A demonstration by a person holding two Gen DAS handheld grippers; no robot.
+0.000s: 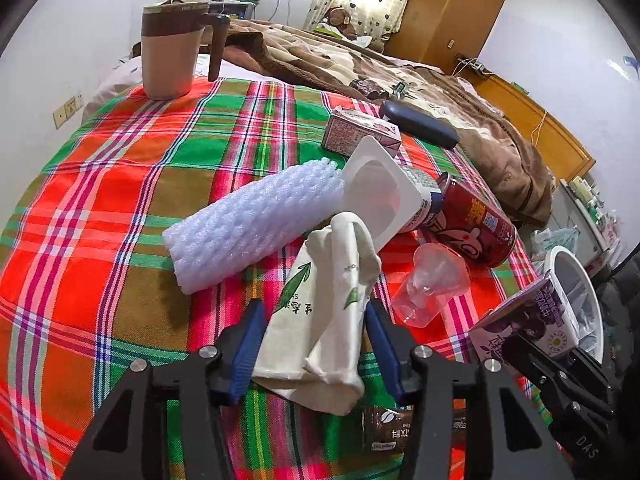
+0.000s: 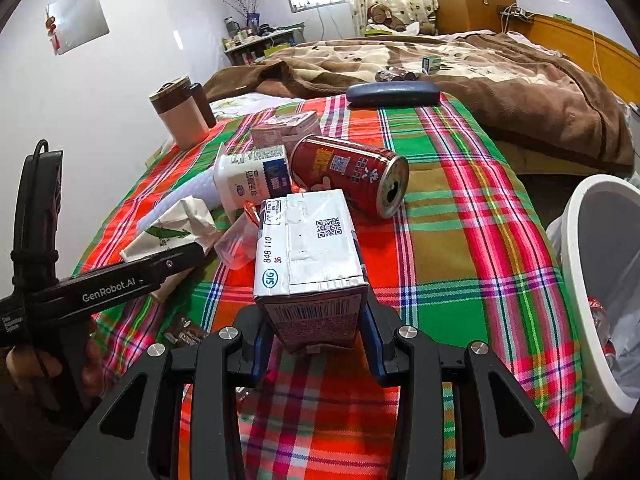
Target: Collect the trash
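Plaid cloth [image 1: 120,184] in red, green and orange covers the work surface, which stands just beside a bed with a brown blanket [image 1: 460,92]. Litter is bunched toward the cloth's near right side, presumably so each item sits within short reach of the white bin [image 2: 592,264], which stands off the cloth's edge at 3 o'clock in the right wrist view.

Left gripper [image 1: 316,344]: jaws drawn narrow around a crumpled cream paper bag [image 1: 320,312] with green leaf print. The blue pads flank the bag's lower half; the left pad touches it, while full contact on the right pad cannot be confirmed. The bag lies on the cloth at 6 o'clock of the foam sleeve [image 1: 248,220].

Right gripper [image 2: 316,340]: jaws closed on the base of a drink carton [image 2: 312,256], held tilted with its silver face up, clear of the cloth. Judgement: gripping the rigid base prevents crushing during transfer to the bin.

Remaining litter: red can [image 2: 344,172] on its side, white yogurt cup [image 2: 252,180], clear plastic cup [image 1: 432,284], small pink carton [image 1: 360,132]. The lidded mug [image 1: 172,48] at 11 o'clock appears not to be trash.
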